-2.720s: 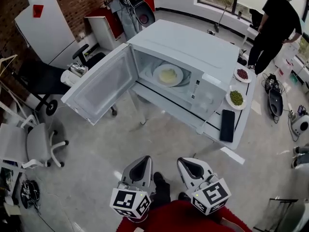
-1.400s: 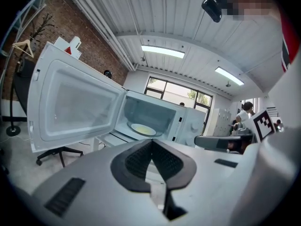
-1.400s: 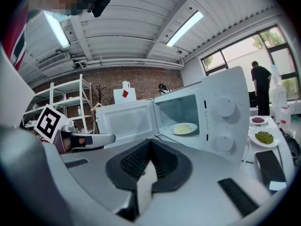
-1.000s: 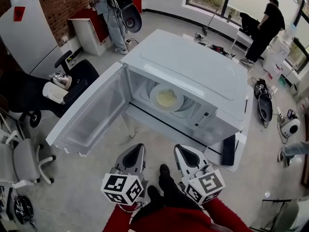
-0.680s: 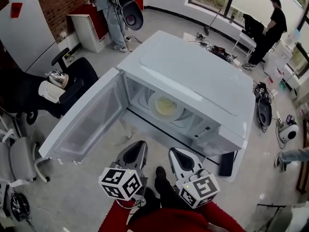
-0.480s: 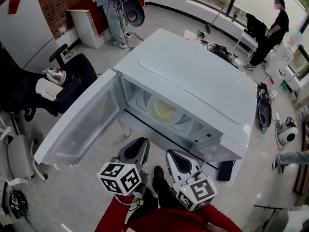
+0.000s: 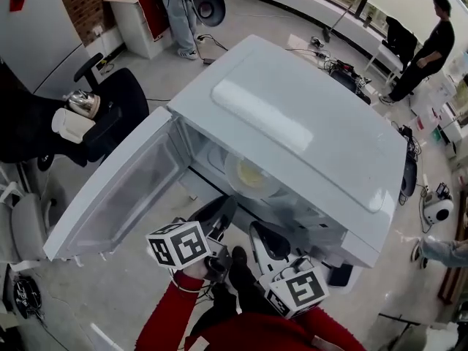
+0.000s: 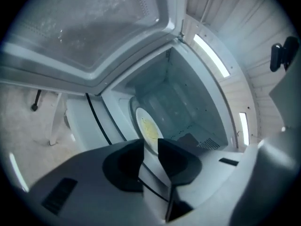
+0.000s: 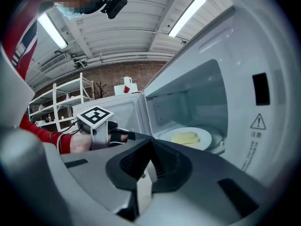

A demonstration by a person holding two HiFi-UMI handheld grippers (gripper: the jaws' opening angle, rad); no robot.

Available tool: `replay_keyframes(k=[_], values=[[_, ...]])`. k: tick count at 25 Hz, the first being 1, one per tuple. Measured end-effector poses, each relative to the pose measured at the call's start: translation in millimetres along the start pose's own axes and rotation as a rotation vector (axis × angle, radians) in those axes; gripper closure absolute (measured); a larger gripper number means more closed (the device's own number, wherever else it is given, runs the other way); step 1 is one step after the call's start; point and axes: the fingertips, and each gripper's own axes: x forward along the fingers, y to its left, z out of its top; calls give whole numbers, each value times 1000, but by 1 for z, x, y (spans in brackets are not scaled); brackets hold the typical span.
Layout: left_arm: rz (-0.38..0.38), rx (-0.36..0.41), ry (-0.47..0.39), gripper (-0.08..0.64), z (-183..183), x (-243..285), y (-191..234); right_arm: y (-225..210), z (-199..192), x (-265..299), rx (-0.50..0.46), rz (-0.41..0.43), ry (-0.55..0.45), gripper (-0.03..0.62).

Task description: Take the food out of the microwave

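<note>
**Microwave** [image 7: 307, 123]: white, large, takes up the middle of the head view. Door [image 7: 124, 189] swung fully open to the left, cavity exposed.

**Plate** [image 7: 235, 168]: white, round, lies flat on the cavity floor, toward the open front.

**Food** [image 7: 252, 172]: pale yellow, a low heap at the middle of the plate. It also shows in the left gripper view [image 8: 149, 128] and the right gripper view [image 9: 186, 137]. Neither gripper touches it.

**Left gripper** [image 7: 223, 209]: held at the mouth of the cavity, just beside the lower door edge and pointed at the plate. Jaws stand narrowly apart with nothing between them [image 8: 149, 142]; the plate lies beyond the gap.

**Right gripper** [image 7: 257, 231]: near the microwave's front, right of the left gripper and outside the cavity. Jaw tips meet, holding nothing [image 9: 150, 142].

**Office chair** [image 7: 110, 115]: black, on the floor left of the door, carrying a metal kettle [image 7: 84, 103].

**Person in black** [image 7: 431, 39]: standing, far right, well apart from the microwave.
</note>
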Motion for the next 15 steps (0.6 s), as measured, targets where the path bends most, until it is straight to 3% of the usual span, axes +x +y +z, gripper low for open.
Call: replay_keyframes(k=[7, 15], values=[[-41, -236, 27, 459, 2, 18, 13, -3, 13, 15, -12, 21, -7, 581], [-58, -372, 55, 457, 2, 33, 14, -9, 18, 21, 8, 30, 2, 581]])
